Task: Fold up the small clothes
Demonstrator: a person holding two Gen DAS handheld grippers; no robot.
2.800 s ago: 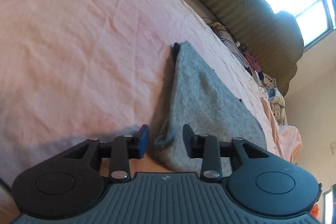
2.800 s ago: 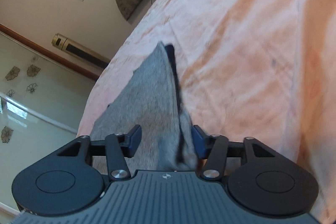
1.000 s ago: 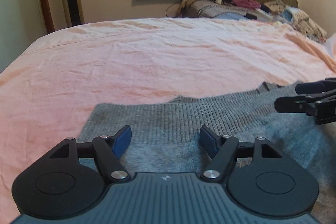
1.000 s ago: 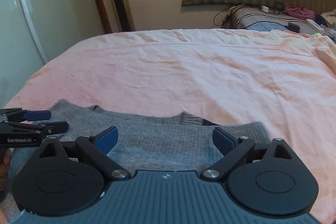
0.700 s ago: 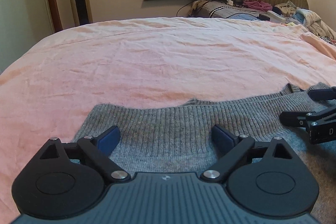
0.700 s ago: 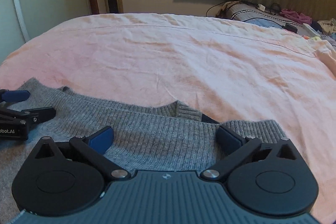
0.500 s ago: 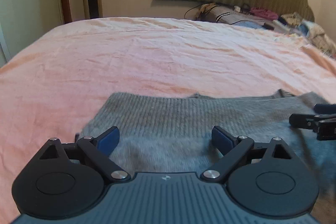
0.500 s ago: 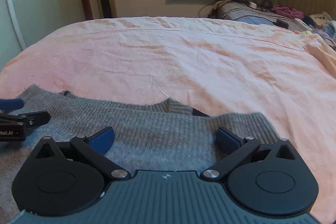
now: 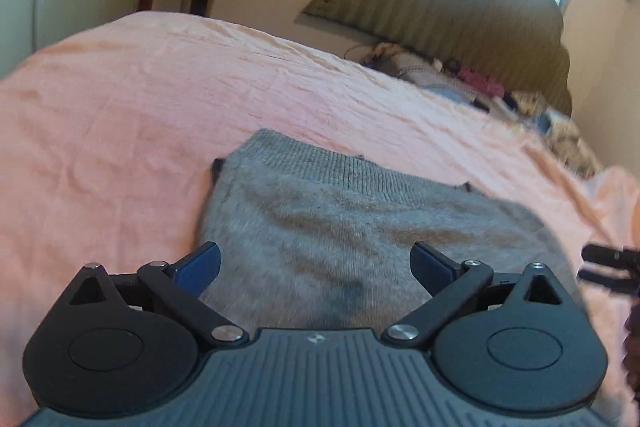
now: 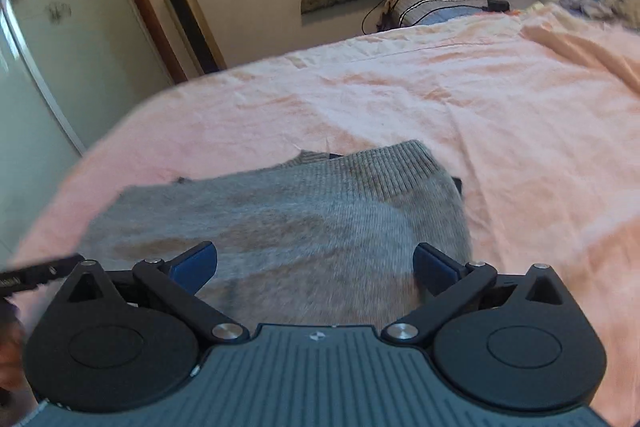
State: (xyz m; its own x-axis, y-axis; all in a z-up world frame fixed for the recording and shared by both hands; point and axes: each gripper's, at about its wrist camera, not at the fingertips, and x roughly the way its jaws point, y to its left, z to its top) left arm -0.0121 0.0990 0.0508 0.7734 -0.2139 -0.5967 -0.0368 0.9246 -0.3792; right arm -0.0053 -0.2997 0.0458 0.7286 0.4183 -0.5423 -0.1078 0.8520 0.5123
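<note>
A grey knitted sweater (image 9: 340,227) lies folded on the pink bedsheet (image 9: 120,147), ribbed hem at the far side. My left gripper (image 9: 316,263) hovers over its near left part; the jaws are opening and wide apart, with only cloth below them and nothing pinched. In the right wrist view the same sweater (image 10: 300,219) sits under my right gripper (image 10: 316,261), which is open above the near right part and grips nothing. Each gripper shows in the other's view: the right gripper's fingers (image 9: 608,267) at the right edge, the left gripper's fingers (image 10: 40,273) at the left edge.
An olive padded headboard (image 9: 440,15) stands at the far end, with a pillow, cables and loose clothes (image 10: 460,7) below it. A tall gold tower unit (image 10: 188,15) and a pale glass door (image 10: 40,27) line the left wall. Wrinkled sheet (image 10: 520,147) spreads right of the sweater.
Both grippers have drawn back from the sweater's hem and rolled, so the views now tilt. The left jaws have spread wider. The sweater stays flat on the bed.
</note>
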